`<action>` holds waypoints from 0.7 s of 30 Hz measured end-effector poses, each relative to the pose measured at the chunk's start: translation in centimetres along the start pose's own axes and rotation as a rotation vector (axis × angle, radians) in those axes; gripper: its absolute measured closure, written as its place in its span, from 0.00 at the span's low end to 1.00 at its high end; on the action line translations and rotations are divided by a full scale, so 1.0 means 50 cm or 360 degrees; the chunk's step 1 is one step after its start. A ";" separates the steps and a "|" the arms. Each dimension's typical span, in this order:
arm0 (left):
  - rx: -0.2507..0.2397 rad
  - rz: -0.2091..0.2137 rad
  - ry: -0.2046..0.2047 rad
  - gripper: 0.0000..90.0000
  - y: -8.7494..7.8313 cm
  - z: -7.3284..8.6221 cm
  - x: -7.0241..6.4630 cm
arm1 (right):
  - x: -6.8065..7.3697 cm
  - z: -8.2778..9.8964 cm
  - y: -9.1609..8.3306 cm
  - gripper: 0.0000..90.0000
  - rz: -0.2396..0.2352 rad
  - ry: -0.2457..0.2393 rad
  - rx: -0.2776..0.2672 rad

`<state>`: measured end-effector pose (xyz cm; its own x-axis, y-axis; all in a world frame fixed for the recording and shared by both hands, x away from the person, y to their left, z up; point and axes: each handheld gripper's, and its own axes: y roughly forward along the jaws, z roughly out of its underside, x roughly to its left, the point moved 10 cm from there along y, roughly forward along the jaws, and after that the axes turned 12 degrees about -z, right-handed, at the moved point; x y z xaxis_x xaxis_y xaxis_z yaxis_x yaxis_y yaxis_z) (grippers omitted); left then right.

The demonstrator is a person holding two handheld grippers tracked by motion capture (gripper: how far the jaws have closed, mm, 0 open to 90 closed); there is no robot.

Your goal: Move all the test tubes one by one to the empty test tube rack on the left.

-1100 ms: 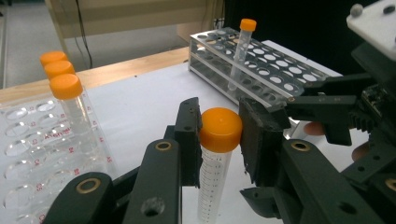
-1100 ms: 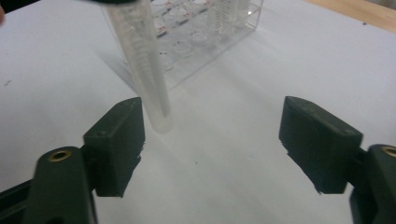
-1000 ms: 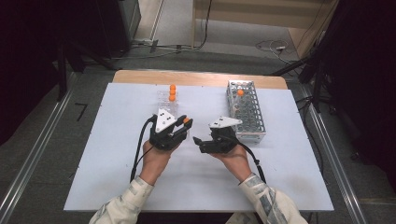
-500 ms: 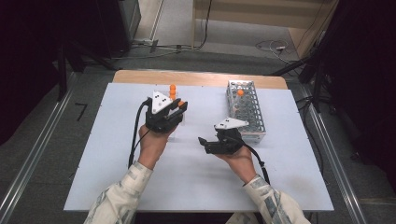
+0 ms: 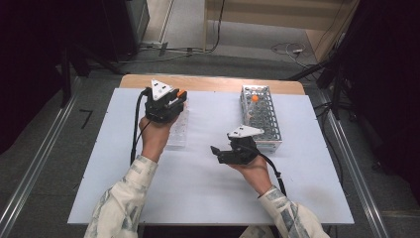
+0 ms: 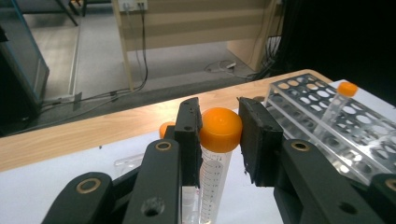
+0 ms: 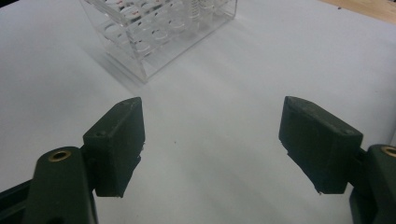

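Near the far left of the white worktop (image 5: pixel 198 198), left gripper (image 6: pixel 219 135) sits over the clear plastic tube rack (image 5: pixel 178 130). Its fingers (image 6: pixel 189 133) are narrowed around the orange screw cap of a clear graduated centrifuge tube (image 6: pixel 217 154): left pad touching the cap, right pad at its edge, tube upright between them. Can't tell whether the tube base is seated in the rack. A second orange cap (image 6: pixel 164 128) peeks out just behind the left finger.

Right gripper (image 7: pixel 210 144) is near the worktop centre, just beside the near-left corner of the grey mesh tube rack (image 5: pixel 261 119) in the high view, pointing left. Fingers (image 7: pixel 119 140) spread wide, nothing between them, bare worktop below. The clear rack shows ahead of it in the right gripper view.

Mesh rack stands along the far right of the worktop, one orange-capped tube (image 5: pixel 254 101) upright in a cell near its far end. The two racks are well apart. Person's patterned sleeves (image 5: pixel 121 208) come in from the near edge. Wooden strip (image 5: pixel 213 83) runs along the far edge of the worktop.
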<state>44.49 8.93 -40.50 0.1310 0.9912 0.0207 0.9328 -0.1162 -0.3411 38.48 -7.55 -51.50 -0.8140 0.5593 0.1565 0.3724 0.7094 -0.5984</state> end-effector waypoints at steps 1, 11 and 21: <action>0.0008 -0.0005 0.0001 0.78 0.004 0.002 0.002 | 0.000 0.000 0.000 0.24 0.0001 -0.0001 -0.0001; 0.0050 -0.0035 0.0017 0.78 0.029 0.028 0.005 | -0.002 0.000 -0.003 0.24 0.0004 0.0009 -0.0007; 0.0121 -0.0075 0.0057 0.78 0.048 0.080 0.000 | -0.002 0.002 -0.002 0.24 0.0007 0.0008 -0.0002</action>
<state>45.38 8.88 -45.08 0.1008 0.9923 0.0713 0.9102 -0.0630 -0.4094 38.50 -7.71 -51.53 -0.8102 0.5647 0.1574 0.3767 0.7073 -0.5982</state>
